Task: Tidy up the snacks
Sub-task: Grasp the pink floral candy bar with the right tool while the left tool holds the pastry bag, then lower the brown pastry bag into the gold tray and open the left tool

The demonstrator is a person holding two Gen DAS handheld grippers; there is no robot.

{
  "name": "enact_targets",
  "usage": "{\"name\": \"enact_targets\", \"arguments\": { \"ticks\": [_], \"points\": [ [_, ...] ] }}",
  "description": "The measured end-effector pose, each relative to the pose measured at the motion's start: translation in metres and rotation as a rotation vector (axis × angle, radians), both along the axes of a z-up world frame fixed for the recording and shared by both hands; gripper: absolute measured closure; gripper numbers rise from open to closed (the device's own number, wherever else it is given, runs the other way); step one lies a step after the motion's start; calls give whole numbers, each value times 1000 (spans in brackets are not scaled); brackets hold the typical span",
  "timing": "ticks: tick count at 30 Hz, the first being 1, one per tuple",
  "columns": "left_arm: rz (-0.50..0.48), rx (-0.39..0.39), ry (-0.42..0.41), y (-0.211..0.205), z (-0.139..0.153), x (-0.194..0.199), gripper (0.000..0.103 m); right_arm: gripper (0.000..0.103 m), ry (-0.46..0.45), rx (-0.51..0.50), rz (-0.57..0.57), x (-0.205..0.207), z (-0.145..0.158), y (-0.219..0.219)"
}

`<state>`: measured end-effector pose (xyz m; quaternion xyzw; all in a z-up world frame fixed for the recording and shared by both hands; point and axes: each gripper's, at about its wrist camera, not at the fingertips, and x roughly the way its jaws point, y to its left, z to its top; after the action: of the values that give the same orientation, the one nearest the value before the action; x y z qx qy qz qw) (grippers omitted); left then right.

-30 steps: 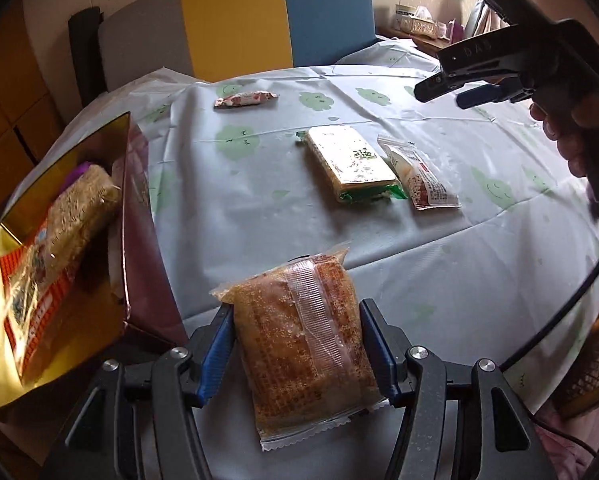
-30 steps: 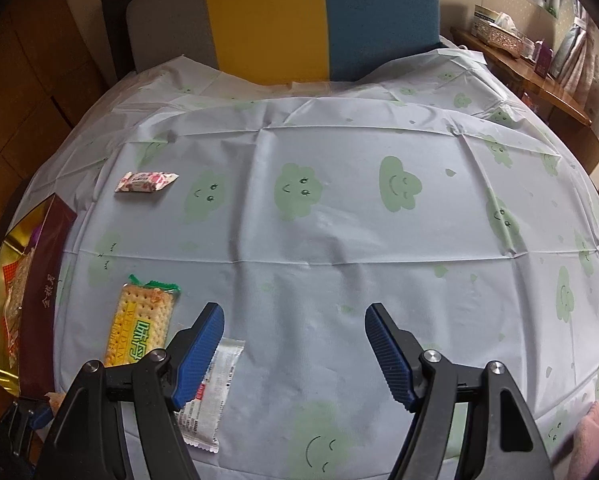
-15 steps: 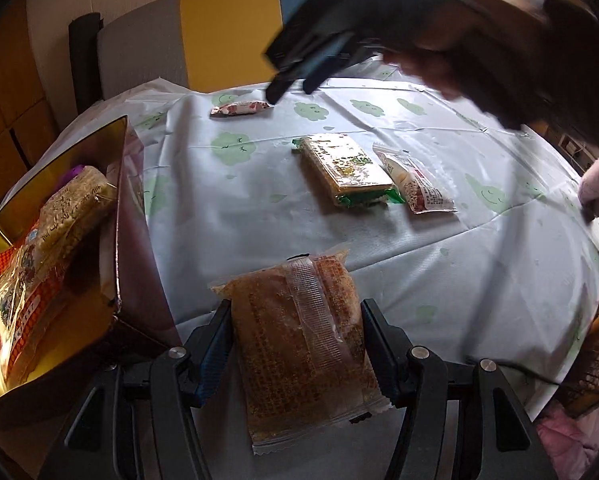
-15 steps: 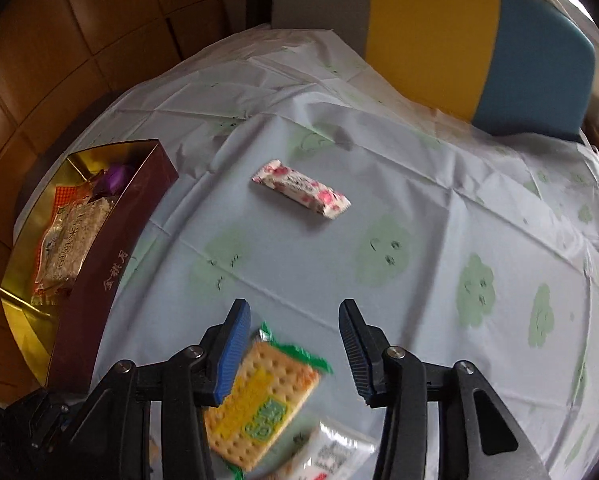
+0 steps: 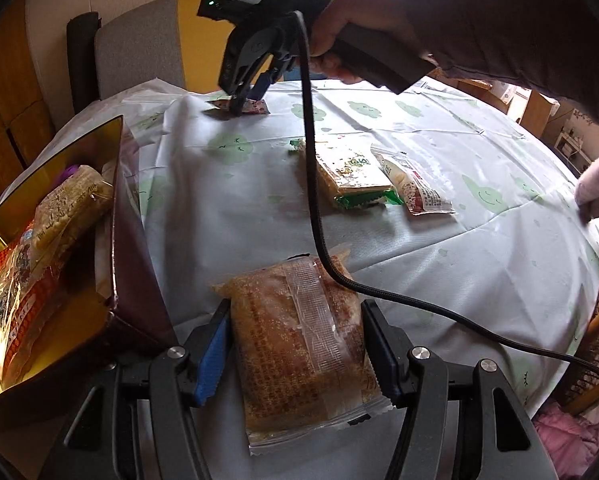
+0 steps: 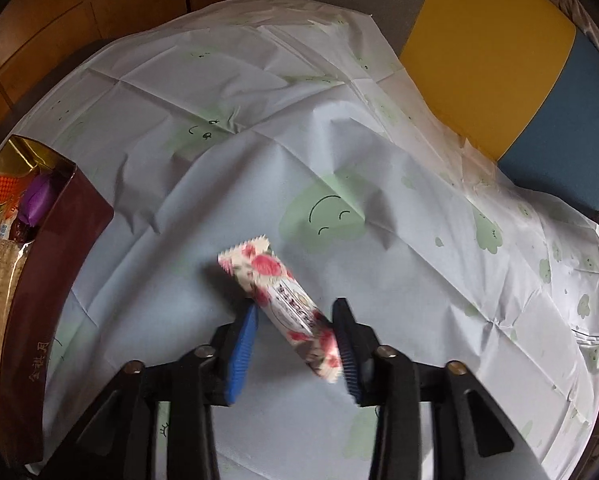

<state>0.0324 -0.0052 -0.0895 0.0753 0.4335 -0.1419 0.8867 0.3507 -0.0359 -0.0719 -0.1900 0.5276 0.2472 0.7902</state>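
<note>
While the left gripper (image 5: 295, 350) brackets the orange-brown snack pack (image 5: 303, 344) at the near table edge, its blue pads sit against both long sides of the wrapper; reads as clenched on the pack, which still looks to rest on the tablecloth (image 5: 479, 264). Likely reason for the position: the box (image 5: 119, 240) stands open just to the left, so the transfer would be short.

Right gripper (image 6: 295, 340) is at the far side of the table, straddling the floral-wrapped bar (image 6: 283, 300). Bar lies diagonally between the fingers; the right pad touches its near end, the left pad stands just clear. Jaws not closed yet; judged to be lining up for a pinch across the narrow width. Its cable (image 5: 319, 208) trails over the orange-brown pack — snag risk if either hand lifts.

Count, loose on cloth: 1 orange-brown pack, 1 floral bar, 1 green-edged cracker pack (image 5: 351, 176), 1 white sachet (image 5: 411, 188) beside it. Total 4.
Count, in box: 1 pale rice-cake pack (image 5: 71, 204), 1 red-printed bag (image 5: 7, 280), 1 purple item (image 6: 39, 200); others possibly hidden.
Grippers: 2. Box: 1.
</note>
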Motion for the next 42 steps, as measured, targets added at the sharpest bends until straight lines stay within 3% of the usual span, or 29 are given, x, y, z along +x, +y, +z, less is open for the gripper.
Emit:
{"name": "enact_targets", "arguments": {
  "ticks": [3,12,19,21,25,30,34,38,42],
  "points": [
    [3,0,1,-1,0,-1,40,85,19,4,-30,-7,5,-16],
    [22,-14,8,0,-1,1,40,85,86,38,-211,-72,23,-112],
    [28,4,4,-3,-1,1,40,85,171,37,-373,-135,-3,-185],
    [28,15,8,-5,0,2,40,84,145,82,-404,-144,-4,-196],
    [41,28,21,-7,2,6,42,84,122,143,-451,-150,-6,-206],
    [56,45,26,-12,7,3,42,84,98,113,-433,-153,-6,-202],
    [37,28,-28,-13,26,-9,42,88,104,25,-424,-156,-16,-196],
    [55,-24,-65,2,52,-18,42,88,78,4,-402,-159,-13,-190],
    [150,-83,-101,37,79,-16,42,88,76,0,-396,-164,-10,-191]
  ]
}}
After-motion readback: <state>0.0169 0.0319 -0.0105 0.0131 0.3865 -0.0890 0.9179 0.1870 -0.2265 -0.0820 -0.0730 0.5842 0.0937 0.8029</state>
